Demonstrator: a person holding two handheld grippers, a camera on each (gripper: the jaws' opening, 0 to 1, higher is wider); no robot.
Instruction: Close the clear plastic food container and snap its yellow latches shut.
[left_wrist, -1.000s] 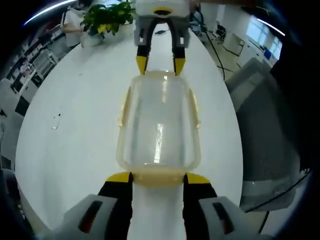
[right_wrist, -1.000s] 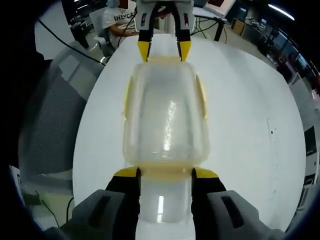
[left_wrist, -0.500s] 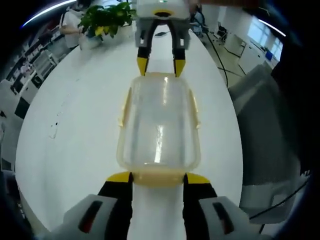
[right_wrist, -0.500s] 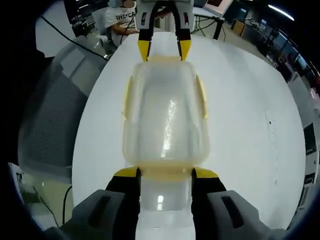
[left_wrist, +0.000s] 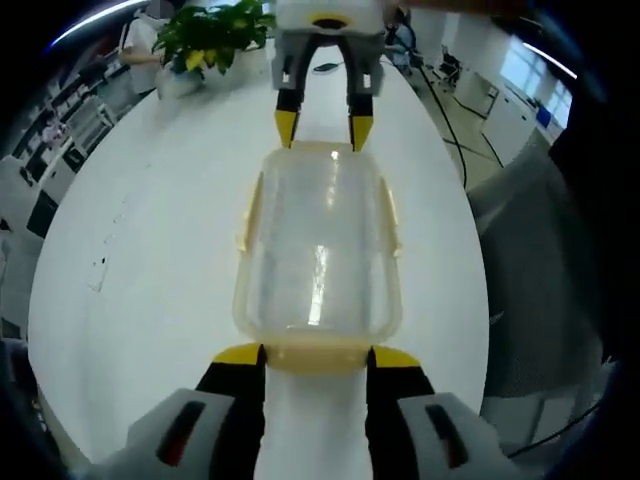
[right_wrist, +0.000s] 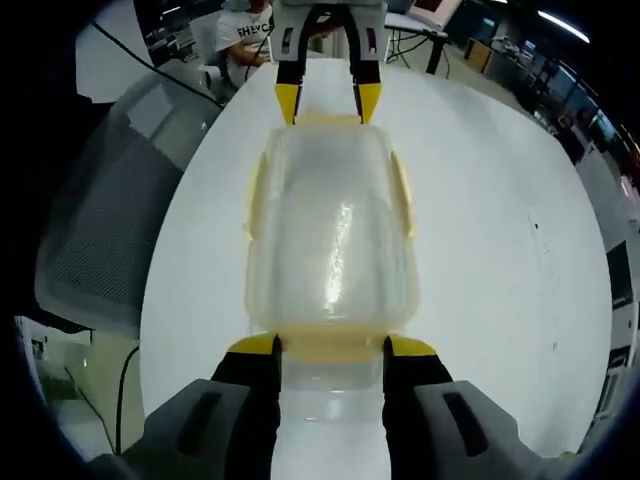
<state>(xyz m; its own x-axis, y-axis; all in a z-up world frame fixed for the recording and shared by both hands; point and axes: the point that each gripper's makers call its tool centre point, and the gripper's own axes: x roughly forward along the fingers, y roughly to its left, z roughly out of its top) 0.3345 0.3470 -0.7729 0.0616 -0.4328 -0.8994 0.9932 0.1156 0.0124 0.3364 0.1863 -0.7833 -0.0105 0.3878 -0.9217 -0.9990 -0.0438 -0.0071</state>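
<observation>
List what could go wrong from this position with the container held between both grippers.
1. The left gripper and right gripper each straddle one end latch of the clear container; uneven pressing could slide it along the smooth white table.
2. The yellow side latches look flared outward, so they may remain unsnapped.
3. The container appears light and empty, so pressing one end could tip it.

Clear container (left_wrist: 318, 250) w/ yellow latches (left_wrist: 315, 355), white table (left_wrist: 150, 230), yellow-tipped black tongs (left_wrist: 316, 357).
</observation>
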